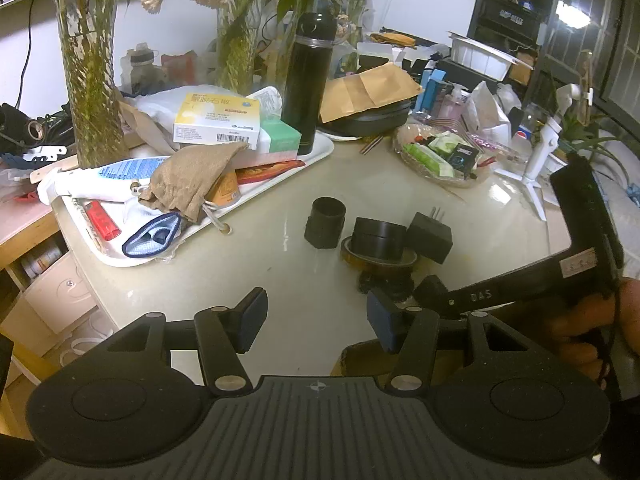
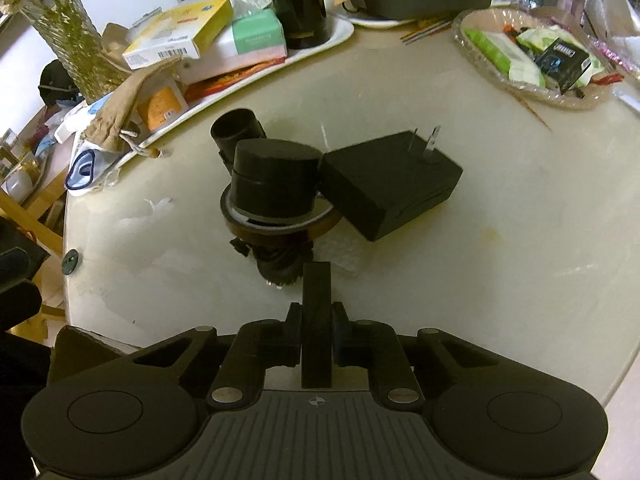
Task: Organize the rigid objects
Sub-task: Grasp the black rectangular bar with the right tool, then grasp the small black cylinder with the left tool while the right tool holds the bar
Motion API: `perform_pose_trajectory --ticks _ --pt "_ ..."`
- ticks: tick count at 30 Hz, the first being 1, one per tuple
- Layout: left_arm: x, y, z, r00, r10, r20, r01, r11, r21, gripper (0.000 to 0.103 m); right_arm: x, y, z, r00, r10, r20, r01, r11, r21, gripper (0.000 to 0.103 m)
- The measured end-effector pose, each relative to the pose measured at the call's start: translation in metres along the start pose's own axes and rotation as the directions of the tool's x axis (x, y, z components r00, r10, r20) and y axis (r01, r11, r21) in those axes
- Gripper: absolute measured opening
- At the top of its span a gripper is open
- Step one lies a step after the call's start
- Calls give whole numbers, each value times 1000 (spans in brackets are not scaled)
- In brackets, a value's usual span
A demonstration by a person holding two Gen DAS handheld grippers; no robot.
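On the pale round table stands a cluster of black items: a short black tube, a black round box sitting on a brown tape roll, and a black plug adapter with metal prongs. A small dark knobbly object lies just in front of the tape roll. My right gripper is shut on a narrow black block, held just before the cluster. My left gripper is open and empty, nearer than the cluster.
A white tray at the left holds boxes, a burlap pouch, a black flask and vases. A basket of packets sits at the back right, with a white tripod beside it.
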State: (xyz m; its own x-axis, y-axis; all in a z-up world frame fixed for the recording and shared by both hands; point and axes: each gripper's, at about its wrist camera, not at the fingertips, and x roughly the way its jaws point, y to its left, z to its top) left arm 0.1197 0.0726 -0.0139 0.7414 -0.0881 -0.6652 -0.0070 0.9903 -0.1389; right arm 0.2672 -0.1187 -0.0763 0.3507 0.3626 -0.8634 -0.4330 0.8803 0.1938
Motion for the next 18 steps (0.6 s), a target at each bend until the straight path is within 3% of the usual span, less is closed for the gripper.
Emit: perform_pose_trajectory --ticks 18 --pt "1 0 1 1000 11 6 -11 1000 8 54 -56 -12 -1 989 -9 151 17 999 -46 17"
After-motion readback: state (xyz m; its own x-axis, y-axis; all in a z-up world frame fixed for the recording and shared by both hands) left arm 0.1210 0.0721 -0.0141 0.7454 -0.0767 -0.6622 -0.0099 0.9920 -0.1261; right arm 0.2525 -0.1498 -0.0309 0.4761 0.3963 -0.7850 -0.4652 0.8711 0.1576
